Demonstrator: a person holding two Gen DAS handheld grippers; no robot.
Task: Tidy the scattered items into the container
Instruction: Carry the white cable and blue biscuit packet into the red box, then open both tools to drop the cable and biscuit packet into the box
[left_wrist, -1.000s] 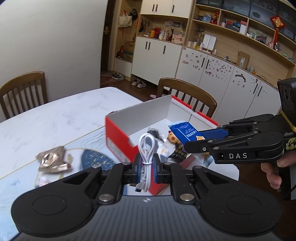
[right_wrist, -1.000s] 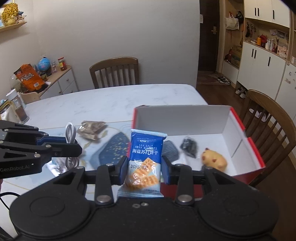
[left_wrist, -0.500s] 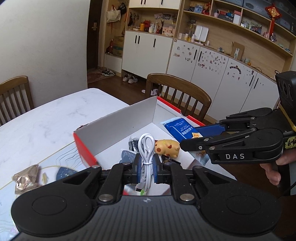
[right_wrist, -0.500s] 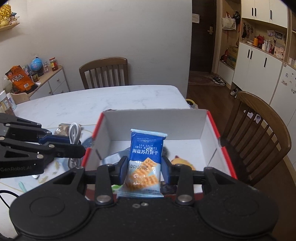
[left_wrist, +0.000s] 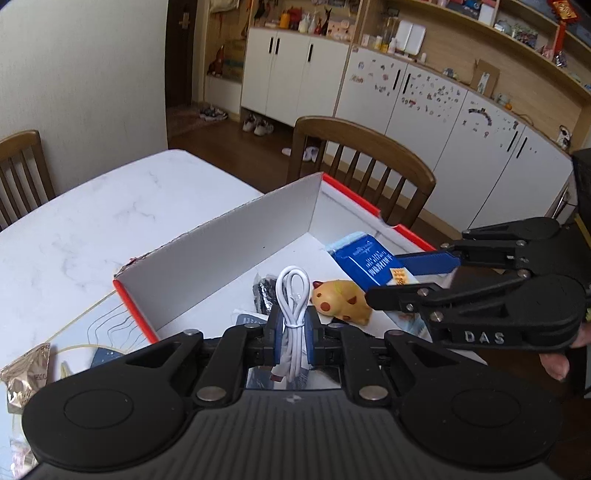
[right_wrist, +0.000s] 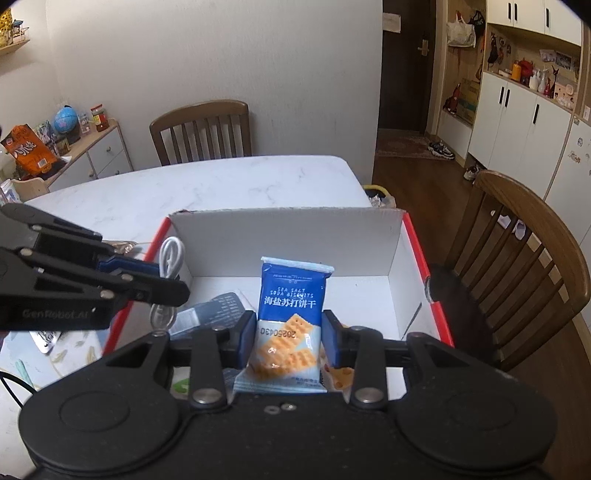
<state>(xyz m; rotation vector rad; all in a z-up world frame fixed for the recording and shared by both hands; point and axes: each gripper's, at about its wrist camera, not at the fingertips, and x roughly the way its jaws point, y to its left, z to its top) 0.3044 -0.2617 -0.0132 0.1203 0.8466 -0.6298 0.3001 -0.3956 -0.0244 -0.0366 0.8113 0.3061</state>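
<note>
1. The coiled white cable (left_wrist: 293, 295) looks light and floppy; taking it at its tied middle keeps the loops together.
2. It stands pinched in the left hand-held gripper (left_wrist: 291, 326), its loop poking out ahead over the red-edged box (left_wrist: 221, 243).
3. The biscuit packet (right_wrist: 288, 317), crinkly, light and breakable, is clamped mid-body in the right hand-held gripper (right_wrist: 289, 334), also above the box.

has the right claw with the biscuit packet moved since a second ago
Yes. The right claw, gripping the biscuit packet, has advanced from short of the red box's near wall to above its inside.
</note>
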